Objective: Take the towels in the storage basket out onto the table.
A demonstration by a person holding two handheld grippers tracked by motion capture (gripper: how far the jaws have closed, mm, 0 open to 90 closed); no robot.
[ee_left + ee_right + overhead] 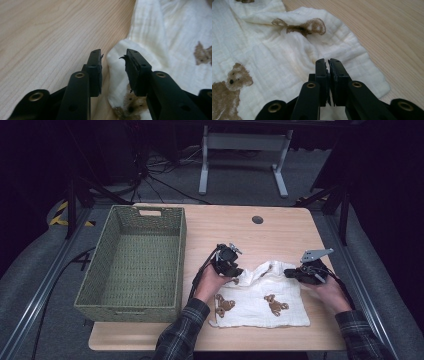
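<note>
High view: a white cloth (260, 302) printed with brown bears lies on the near right part of the wooden table (280, 230), its far edge rumpled, with an empty woven basket (132, 265) just to its left. The left gripper (234, 271) rests at the cloth's far left corner and the right gripper (290, 272) at its far right edge, each held in a hand with a plaid sleeve. Left gripper view: the left gripper (113, 58) has its jaws parted by a moderate gap; the folded corner of the cloth (160, 42) lies between and beyond them, under the tips, and neither pad presses on it, with bare table (50, 37) to the left. Right gripper view: the right gripper (328, 62) has its jaws drawn almost together, a thin slit between the pads; whether any fabric is pinched there cannot be told. The cloth (274, 55) spreads beneath and ahead of the tips, its edge running off to the right onto the table (387, 32).
</note>
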